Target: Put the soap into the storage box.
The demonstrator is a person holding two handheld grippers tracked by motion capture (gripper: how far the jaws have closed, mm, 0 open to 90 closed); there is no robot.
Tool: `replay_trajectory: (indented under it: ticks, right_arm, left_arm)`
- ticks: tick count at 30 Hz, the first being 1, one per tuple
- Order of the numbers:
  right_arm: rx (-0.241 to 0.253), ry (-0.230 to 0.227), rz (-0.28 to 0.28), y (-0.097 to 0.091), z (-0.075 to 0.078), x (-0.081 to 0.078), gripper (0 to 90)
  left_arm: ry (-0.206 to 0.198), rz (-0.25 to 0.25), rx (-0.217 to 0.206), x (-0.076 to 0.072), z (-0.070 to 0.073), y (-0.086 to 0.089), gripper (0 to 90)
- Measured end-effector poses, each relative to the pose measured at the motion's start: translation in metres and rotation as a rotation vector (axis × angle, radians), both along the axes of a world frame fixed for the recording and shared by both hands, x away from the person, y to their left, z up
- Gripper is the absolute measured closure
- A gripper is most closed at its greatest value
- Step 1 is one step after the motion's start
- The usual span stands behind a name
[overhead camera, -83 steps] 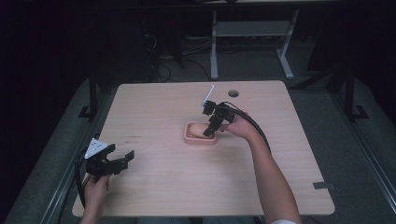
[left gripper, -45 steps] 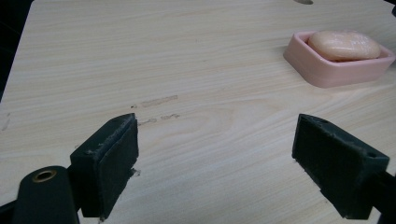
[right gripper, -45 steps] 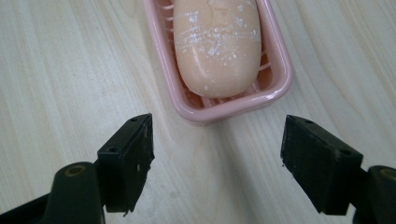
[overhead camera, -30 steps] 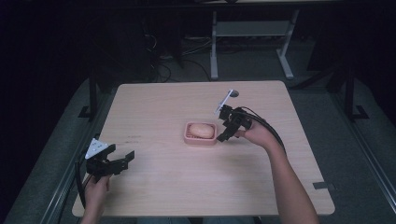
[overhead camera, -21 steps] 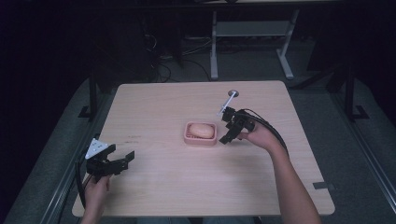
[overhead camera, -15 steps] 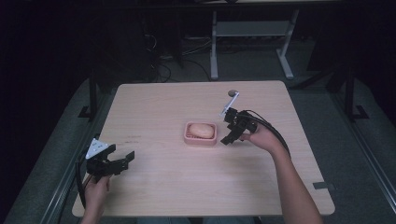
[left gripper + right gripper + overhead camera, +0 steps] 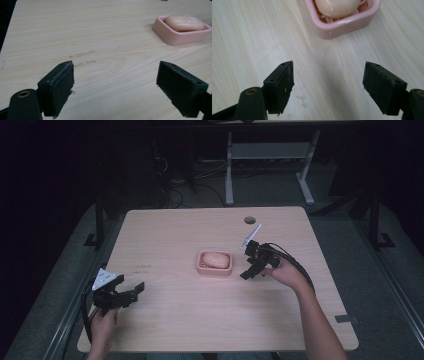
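A pink soap dish (image 7: 215,269) sits near the middle of the wooden table (image 7: 175,230) with a pale peach bar of soap (image 7: 216,259) lying in it. My right gripper (image 7: 248,271) hovers just right of the dish, open and empty. In the right gripper view the dish (image 7: 342,23) and soap (image 7: 337,6) lie just beyond the wide-apart jaws (image 7: 328,88). My left gripper (image 7: 134,290) rests open near the table's front left corner. In the left gripper view the dish (image 7: 178,37) and soap (image 7: 184,22) lie far off at the upper right.
A round cable hole (image 7: 249,220) is in the table near its far edge. A grey metal frame (image 7: 265,152) stands on the dark floor behind the table. Faint scuff marks (image 7: 83,53) mark the wood ahead of the left gripper.
The right gripper has left the soap in the dish, drawn back to the right and toward the person, and now stands open. The left gripper has not moved.
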State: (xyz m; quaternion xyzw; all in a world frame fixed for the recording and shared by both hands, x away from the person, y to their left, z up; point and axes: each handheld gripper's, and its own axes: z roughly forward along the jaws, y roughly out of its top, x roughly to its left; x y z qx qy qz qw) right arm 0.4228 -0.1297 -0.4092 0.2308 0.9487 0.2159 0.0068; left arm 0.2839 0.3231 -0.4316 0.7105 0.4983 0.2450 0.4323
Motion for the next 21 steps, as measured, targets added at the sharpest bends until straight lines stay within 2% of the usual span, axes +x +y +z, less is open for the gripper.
replay_trajectory:
  ticks: [3, 6, 11, 15, 17, 21]
  right_arm:
    - [-0.004, 0.006, 0.000, -0.001, 0.000, -0.002, 24.3]
    - [0.014, -0.015, 0.002, -0.004, 0.001, -0.007, 24.3]
    - [0.023, -0.018, -0.002, -0.008, 0.000, -0.012, 24.3]
    - [0.009, -0.006, -0.004, -0.010, -0.001, -0.015, 24.2]
    - [0.023, -0.022, -0.003, -0.012, -0.001, -0.017, 24.3]
    - [0.033, -0.018, -0.006, -0.016, -0.003, -0.021, 24.3]
  left_arm:
    - [0.000, 0.001, 0.000, 0.000, 0.000, 0.000, 14.2]
    - [0.001, 0.001, 0.001, 0.000, 0.000, 0.000, 14.2]
    - [-0.001, 0.003, -0.005, 0.000, 0.000, -0.001, 14.3]
    - [0.000, 0.003, -0.004, 0.000, 0.000, -0.001, 14.2]
    - [0.000, 0.003, -0.003, 0.000, 0.000, -0.001, 14.2]
    - [0.000, 0.001, -0.001, 0.000, 0.000, -0.001, 14.2]
